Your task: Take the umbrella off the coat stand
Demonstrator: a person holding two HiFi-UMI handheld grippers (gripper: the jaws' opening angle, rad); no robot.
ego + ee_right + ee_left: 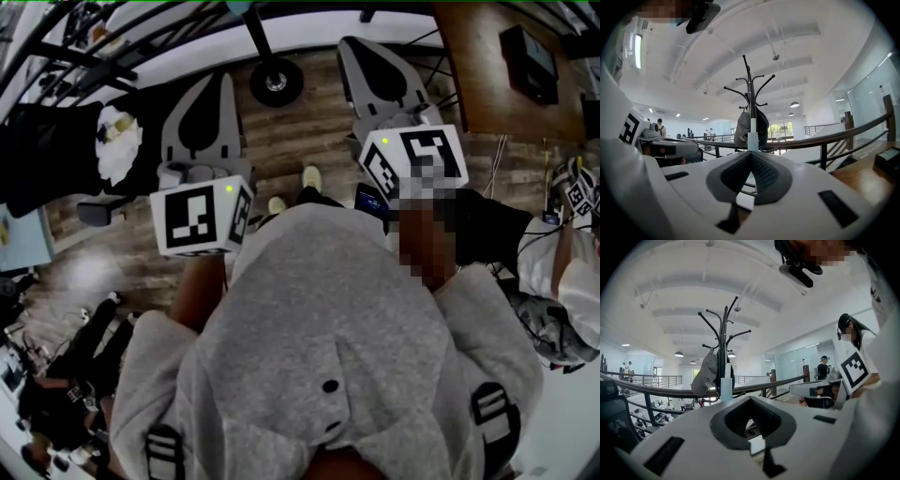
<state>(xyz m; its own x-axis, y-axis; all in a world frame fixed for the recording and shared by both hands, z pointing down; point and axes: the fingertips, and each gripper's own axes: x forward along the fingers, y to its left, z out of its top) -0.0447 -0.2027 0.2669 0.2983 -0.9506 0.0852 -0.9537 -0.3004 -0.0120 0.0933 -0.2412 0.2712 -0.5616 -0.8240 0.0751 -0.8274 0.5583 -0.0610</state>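
Observation:
The black coat stand (723,341) rises ahead of both grippers, beyond a dark railing. A grey cap (705,376) hangs on it, with a dark item (762,125) behind the pole and a slim pale blue piece (753,139) low along the pole. Which of these is the umbrella I cannot tell. In the head view the stand's round black base (276,82) sits on the wooden floor between my two grippers. My left gripper (225,82) and right gripper (352,47) point level at the stand, short of it. Both are shut and hold nothing.
A dark handrail (651,391) runs across in front of the stand. Another person with marker-cube grippers (853,366) stands to the right. A brown table (497,66) is at the far right, a dark chair with clothing (52,159) at the left.

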